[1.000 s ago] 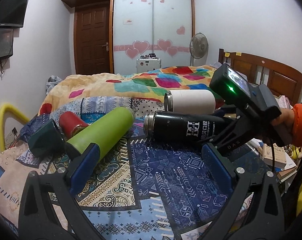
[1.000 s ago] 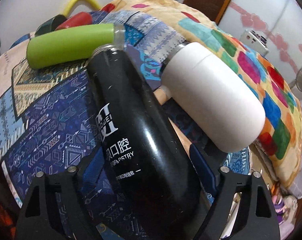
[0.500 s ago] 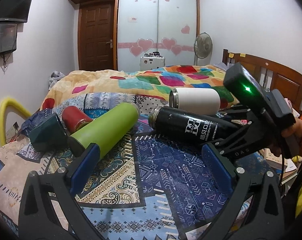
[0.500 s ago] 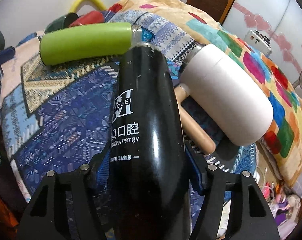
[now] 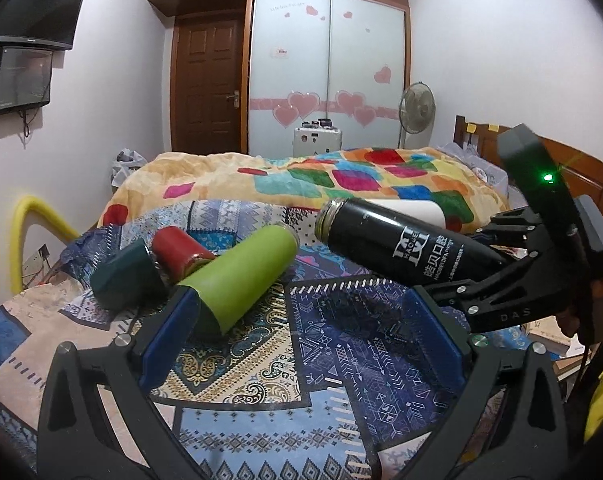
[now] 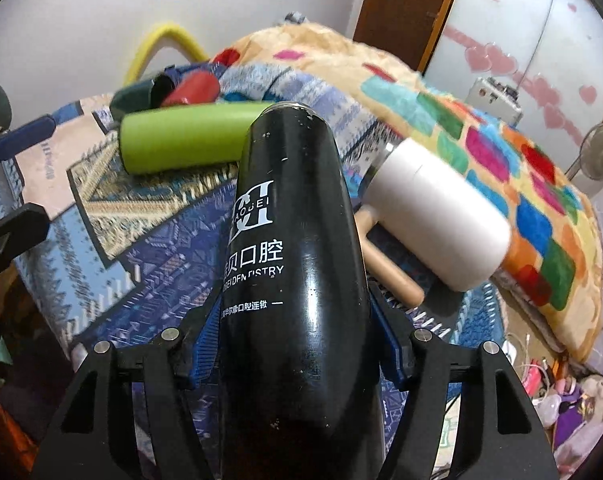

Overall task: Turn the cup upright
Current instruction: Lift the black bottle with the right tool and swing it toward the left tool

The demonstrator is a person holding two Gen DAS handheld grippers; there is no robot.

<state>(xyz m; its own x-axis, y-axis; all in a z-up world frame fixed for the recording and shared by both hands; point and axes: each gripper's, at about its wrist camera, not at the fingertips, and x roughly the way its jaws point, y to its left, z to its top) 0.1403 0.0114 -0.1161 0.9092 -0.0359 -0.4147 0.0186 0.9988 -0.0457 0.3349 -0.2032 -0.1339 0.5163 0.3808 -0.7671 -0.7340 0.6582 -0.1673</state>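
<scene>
Right wrist view: my right gripper (image 6: 297,344) sits clamped on the black cup (image 6: 293,248), blue pads pressed to both sides of its lower body.
Change: a second ago the cup lay flat on the patterned blanket (image 5: 341,344); now its open end is lifted off the blanket, and the cup is tipped up more than half a second ago.
Meaning: I judge the grasp took and the flip is started, not finished; base not yet set down.
Cup location: in the air on the right of the scene, just in front of the white cup (image 5: 413,210), right of the green cup (image 5: 237,280).
Pointing: in the left wrist view the steel mouth points left and up, base end in the jaws at right.
Long axis: slanted, closer to level than to upright.
Left gripper (image 5: 301,336): jaws wide apart, holding nothing, low at the near edge.
Others: green, white, red cup (image 5: 179,256) and dark green cup (image 5: 127,276) all lie on their sides.
</scene>
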